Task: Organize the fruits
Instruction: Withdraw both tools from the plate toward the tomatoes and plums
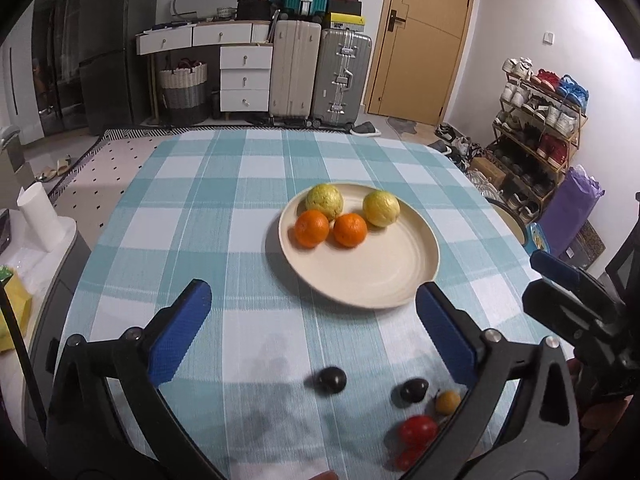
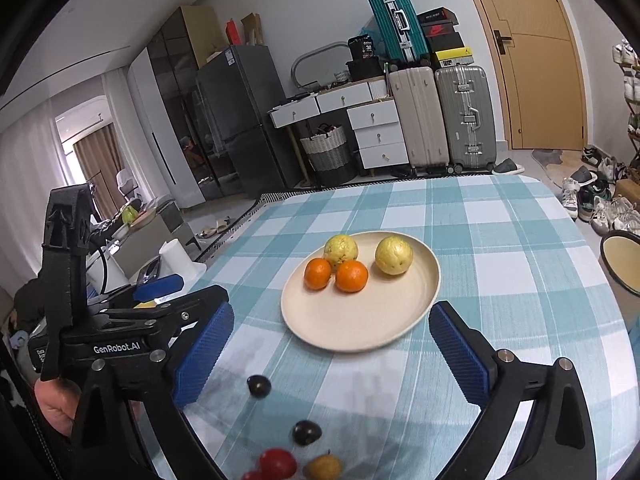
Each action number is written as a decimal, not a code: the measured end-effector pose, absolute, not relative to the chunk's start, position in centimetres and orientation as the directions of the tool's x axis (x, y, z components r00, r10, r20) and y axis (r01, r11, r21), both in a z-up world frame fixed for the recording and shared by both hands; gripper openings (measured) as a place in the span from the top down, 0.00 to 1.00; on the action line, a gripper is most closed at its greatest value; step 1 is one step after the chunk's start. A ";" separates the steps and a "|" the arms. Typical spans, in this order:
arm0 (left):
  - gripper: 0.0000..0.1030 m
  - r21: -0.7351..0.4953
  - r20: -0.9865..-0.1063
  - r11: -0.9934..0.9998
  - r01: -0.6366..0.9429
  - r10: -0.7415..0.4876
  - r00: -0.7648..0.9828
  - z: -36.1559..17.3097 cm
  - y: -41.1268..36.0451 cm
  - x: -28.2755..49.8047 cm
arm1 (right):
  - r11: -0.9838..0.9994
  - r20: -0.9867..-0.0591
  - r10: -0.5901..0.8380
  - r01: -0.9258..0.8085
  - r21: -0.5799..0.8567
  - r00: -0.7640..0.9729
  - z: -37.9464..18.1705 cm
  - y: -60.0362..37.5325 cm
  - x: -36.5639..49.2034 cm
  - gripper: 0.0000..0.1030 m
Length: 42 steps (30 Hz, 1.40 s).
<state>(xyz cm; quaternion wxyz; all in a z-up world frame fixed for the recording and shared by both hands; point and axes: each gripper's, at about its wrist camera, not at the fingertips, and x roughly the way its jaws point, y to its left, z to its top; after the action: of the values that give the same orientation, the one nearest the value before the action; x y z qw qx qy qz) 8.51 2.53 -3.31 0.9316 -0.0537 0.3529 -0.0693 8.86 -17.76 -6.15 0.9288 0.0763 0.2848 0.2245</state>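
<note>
A cream plate (image 1: 372, 276) (image 2: 352, 320) on the checked tablecloth holds two oranges (image 1: 332, 229) (image 2: 351, 276) and two yellow-green fruits (image 1: 381, 208) (image 2: 393, 255). Small fruits lie on the cloth near the front edge: two dark plums (image 1: 332, 380) (image 2: 259, 385), a small yellow fruit (image 1: 448, 401) (image 2: 322, 467) and red tomatoes (image 1: 418, 430) (image 2: 277, 463). My left gripper (image 1: 312, 320) is open and empty above the plums. My right gripper (image 2: 332, 352) is open and empty, just before the plate. The left gripper's body (image 2: 120, 320) shows at the left of the right wrist view.
A cream bowl with a dark rim (image 2: 622, 264) stands off the table's right edge. A white paper roll (image 1: 40, 216) stands on a side table at left. Suitcases, drawers, a door and a shoe rack line the room behind the table.
</note>
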 end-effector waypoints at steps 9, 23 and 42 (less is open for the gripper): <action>0.01 -0.156 -0.666 0.982 0.109 -0.186 0.722 -4.3 1.8 5.5 | 0.895 -0.490 0.445 -0.368 0.251 0.750 -6.2 -18.1 6.0 0.00; 0.01 -0.224 -0.720 0.957 0.185 -0.290 0.631 -8.2 0.6 2.0 | 0.913 -0.544 0.407 -0.321 0.250 0.734 -9.0 -19.1 3.4 0.00; 0.14 -0.189 -0.769 0.915 0.357 -0.364 0.526 -12.1 -3.1 0.0 | 0.924 -0.585 0.380 -0.268 0.273 0.717 -10.8 -20.6 2.2 0.00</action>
<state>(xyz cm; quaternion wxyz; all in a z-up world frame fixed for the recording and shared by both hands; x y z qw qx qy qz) -0.04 -3.11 -12.13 0.8734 -0.0039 0.4411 -0.2065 2.21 -20.60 -10.75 0.9226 0.0843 0.3328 0.1758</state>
